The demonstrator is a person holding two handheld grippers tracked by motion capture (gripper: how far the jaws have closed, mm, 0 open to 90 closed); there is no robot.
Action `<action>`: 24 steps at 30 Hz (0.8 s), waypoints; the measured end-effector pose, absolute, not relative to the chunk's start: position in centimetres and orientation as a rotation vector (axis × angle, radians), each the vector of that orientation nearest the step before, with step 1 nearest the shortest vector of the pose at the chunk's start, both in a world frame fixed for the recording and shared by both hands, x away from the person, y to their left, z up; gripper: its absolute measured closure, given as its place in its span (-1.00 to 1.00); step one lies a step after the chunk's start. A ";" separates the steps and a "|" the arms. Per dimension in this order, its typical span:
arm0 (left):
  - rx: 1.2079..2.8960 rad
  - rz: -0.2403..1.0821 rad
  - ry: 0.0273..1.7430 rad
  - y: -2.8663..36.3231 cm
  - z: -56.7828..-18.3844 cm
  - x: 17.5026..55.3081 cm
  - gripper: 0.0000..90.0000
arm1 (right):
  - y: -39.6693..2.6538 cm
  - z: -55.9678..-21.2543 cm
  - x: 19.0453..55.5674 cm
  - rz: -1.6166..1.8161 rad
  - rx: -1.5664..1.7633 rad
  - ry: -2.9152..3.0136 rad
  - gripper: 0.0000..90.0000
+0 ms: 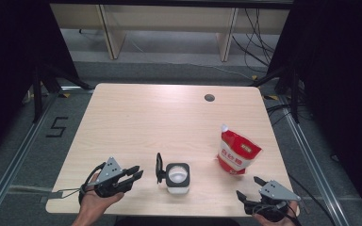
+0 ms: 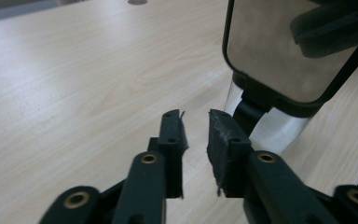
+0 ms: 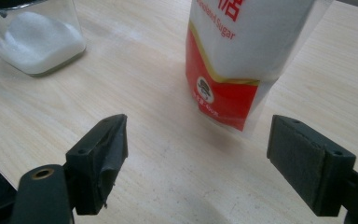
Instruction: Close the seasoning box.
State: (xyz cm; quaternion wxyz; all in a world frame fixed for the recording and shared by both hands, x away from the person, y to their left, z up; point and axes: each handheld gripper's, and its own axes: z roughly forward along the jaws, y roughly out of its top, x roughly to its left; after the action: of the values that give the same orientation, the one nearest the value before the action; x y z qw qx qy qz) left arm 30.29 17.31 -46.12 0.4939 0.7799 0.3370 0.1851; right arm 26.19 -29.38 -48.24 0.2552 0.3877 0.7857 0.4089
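A square glass jar (image 1: 177, 176) with a black rim holds white sugar and stands near the table's front edge. Its hinged lid (image 1: 159, 168) is swung open to the left. My left gripper (image 1: 136, 173) sits just left of the lid, jaws drawn close with a narrow gap and nothing between them. In the left gripper view the lid (image 2: 279, 51) rises right of the gripper (image 2: 196, 135), apart from it. A red and white sugar bag (image 1: 237, 153) stands at the right. My right gripper (image 1: 248, 186) is open wide below it, facing the bag (image 3: 242, 60); the jar (image 3: 37, 42) is at its upper left.
The light wooden table (image 1: 169, 117) has a round cable hole (image 1: 209, 98) near its far edge. Beyond it stand wooden shelf legs and loose cables on the floor. A black "5" (image 1: 56, 127) is marked on the floor at the left.
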 end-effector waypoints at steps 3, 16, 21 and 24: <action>1.905 0.460 0.791 16.9 -45.4 30.2 0.87 | -29.4 -48.2 26.1 1.091 1.065 2.130 -0.52; 1.950 0.448 0.696 14.7 -43.2 29.9 0.98 | -29.3 -48.3 26.2 1.090 1.049 2.141 -0.52; 1.949 0.438 0.669 14.0 -42.9 30.1 0.98 | -29.3 -48.4 26.3 1.096 1.043 2.141 -0.52; 1.935 0.427 0.675 13.7 -42.8 30.2 0.98 | -29.3 -48.3 26.2 1.094 1.048 2.140 -0.52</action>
State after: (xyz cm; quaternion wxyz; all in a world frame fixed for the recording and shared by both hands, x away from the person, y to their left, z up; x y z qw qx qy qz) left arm 30.16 13.73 -42.82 0.5004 0.8003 0.2790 0.1768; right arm 26.25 -29.32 -48.35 0.2568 0.3861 0.7889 0.4032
